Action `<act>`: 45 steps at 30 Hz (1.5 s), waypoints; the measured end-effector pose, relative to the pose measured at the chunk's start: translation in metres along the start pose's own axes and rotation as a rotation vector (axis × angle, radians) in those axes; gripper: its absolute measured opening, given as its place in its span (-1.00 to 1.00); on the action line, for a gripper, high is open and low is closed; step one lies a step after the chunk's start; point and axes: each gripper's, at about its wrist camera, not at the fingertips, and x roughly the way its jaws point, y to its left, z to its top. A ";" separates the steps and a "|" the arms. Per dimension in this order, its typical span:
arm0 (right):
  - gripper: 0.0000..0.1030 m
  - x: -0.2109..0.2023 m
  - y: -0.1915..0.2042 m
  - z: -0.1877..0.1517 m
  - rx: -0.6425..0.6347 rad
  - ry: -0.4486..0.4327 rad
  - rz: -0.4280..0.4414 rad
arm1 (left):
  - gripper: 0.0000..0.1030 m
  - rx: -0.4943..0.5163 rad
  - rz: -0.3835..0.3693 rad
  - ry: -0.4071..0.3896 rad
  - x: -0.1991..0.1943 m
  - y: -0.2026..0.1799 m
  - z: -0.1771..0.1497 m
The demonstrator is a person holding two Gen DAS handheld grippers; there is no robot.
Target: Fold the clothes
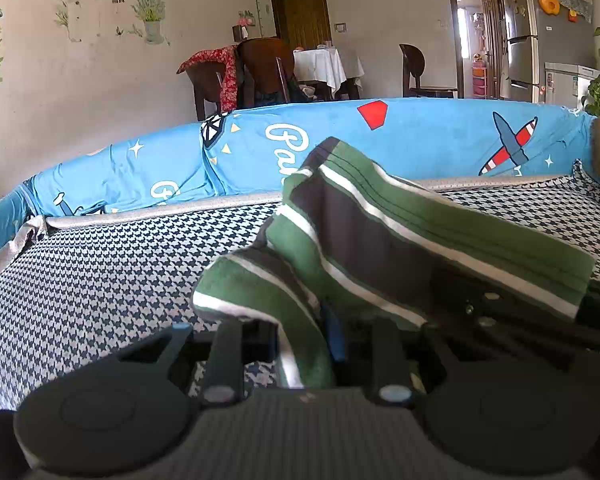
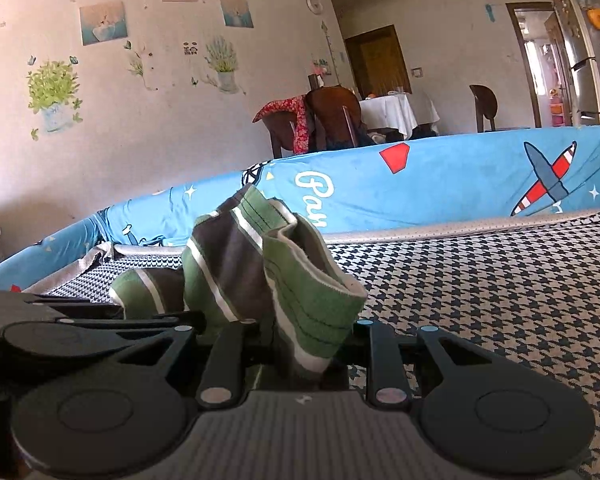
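Clearly, the fold was only partway through. Starting at the left, the left gripper point(image 1: 300, 332) had its jaws drawn narrow and clamped on one edge of a green, grey and white striped garment point(image 1: 380, 240). From that grip the cloth rose up and ahead of the tool, then stretched away to its right, lifted off the houndstooth-patterned cover point(image 1: 100, 280) beneath. Beyond the cloth stood a blue cartoon-printed bumper point(image 1: 420, 132).

Moving right, the right gripper point(image 2: 300, 344) was likewise nearly closed and pinching another edge of the same striped garment point(image 2: 236, 264), which bunched upright just in front of its jaws. The dark body of the left gripper point(image 2: 60, 332) showed close at its left, so both tools sat near each other with the cloth gathered between them.

By my judgement, both grips were made and the garment was raised, but no flat, finished fold lay on the cover. Laying it down, smoothing it and any further folds remained.
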 end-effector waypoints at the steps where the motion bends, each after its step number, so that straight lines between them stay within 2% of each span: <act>1: -0.53 0.000 0.000 0.000 0.000 -0.001 0.001 | -0.56 0.000 0.001 -0.001 0.000 0.000 0.000; 21: -0.53 0.001 -0.001 0.000 0.004 -0.004 0.010 | -0.56 -0.006 0.009 0.004 0.002 0.000 0.001; 45: -0.53 0.019 0.011 0.004 0.005 0.037 0.016 | -0.56 -0.044 0.005 0.033 0.023 0.018 -0.006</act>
